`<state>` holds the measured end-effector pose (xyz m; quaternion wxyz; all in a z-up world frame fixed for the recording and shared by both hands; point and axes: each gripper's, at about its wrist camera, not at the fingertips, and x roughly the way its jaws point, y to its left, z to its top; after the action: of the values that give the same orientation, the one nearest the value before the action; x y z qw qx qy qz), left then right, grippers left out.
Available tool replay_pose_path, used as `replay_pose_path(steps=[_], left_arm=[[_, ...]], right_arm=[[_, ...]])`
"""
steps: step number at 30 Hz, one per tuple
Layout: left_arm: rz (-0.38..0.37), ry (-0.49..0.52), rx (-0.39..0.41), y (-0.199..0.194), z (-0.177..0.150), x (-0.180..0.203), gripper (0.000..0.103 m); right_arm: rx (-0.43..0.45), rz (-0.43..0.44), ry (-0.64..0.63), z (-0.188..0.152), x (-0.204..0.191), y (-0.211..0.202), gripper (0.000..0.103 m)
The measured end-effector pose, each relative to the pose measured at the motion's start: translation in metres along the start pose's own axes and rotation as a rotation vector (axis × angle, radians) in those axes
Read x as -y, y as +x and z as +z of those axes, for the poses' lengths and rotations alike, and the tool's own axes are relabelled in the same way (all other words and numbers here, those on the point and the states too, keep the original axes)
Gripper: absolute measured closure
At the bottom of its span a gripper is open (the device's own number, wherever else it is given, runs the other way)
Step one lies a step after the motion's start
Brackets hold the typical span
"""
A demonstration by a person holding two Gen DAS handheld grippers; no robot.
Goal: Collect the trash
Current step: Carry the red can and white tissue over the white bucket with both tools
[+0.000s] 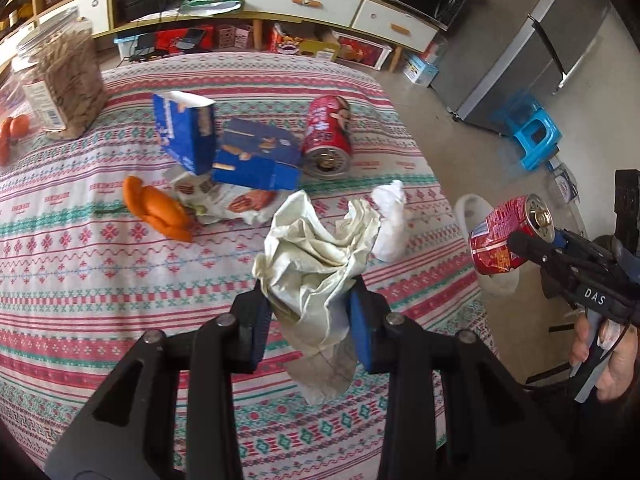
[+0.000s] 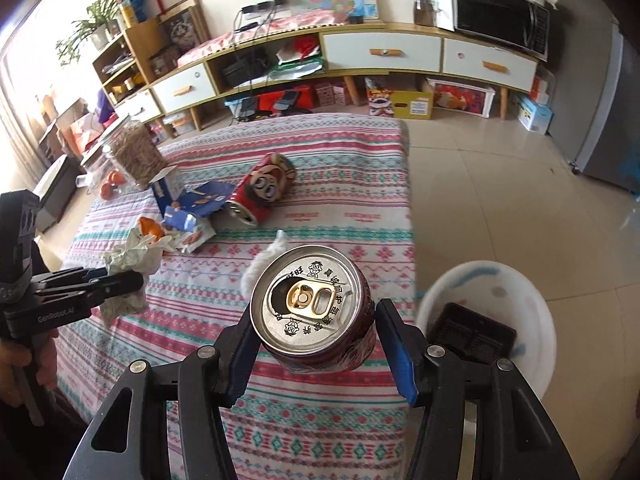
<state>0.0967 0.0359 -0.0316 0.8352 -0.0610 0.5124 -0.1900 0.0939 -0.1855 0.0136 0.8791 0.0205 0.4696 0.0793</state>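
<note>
My left gripper (image 1: 310,300) is shut on a crumpled cream paper wad (image 1: 316,256) and holds it above the patterned tablecloth (image 1: 120,280). My right gripper (image 2: 316,332) is shut on a red drink can (image 2: 312,304), opened top facing the camera, held at the table's right edge. The same can (image 1: 508,236) shows in the left wrist view, over a white trash bin (image 1: 472,208). The bin (image 2: 536,296), with a black tray inside, stands on the floor right of the table. On the table lie a second red can (image 1: 328,136), blue cartons (image 1: 256,156), orange peel (image 1: 160,208), a wrapper (image 1: 232,200) and a white tissue (image 1: 390,216).
A clear jar of snacks (image 1: 64,76) and oranges (image 1: 12,132) stand at the table's far left. A blue stool (image 1: 532,136) and a grey fridge (image 1: 532,48) are on the floor to the right. A long cabinet (image 2: 380,56) runs along the far wall.
</note>
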Motion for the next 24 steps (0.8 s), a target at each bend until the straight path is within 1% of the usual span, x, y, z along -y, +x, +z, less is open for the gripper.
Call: replay_pose_path(steps=[12,17,24], left_arm=[[-0.047,0.077,-0.025,0.023,-0.001,0.056,0.066],[-0.061,0.119,-0.039,0.036,-0.001,0.08,0.066],[-0.075,0.157,-0.057,0.048,0.001,0.103,0.066]], right_arm=[[0.0,-0.083,0.1,-0.018,0.068,-0.014,0.045],[-0.007,-0.119,0.145,-0.024,0.097,-0.015,0.045],[-0.022,-0.168,0.19,-0.031,0.13,-0.008,0.045]])
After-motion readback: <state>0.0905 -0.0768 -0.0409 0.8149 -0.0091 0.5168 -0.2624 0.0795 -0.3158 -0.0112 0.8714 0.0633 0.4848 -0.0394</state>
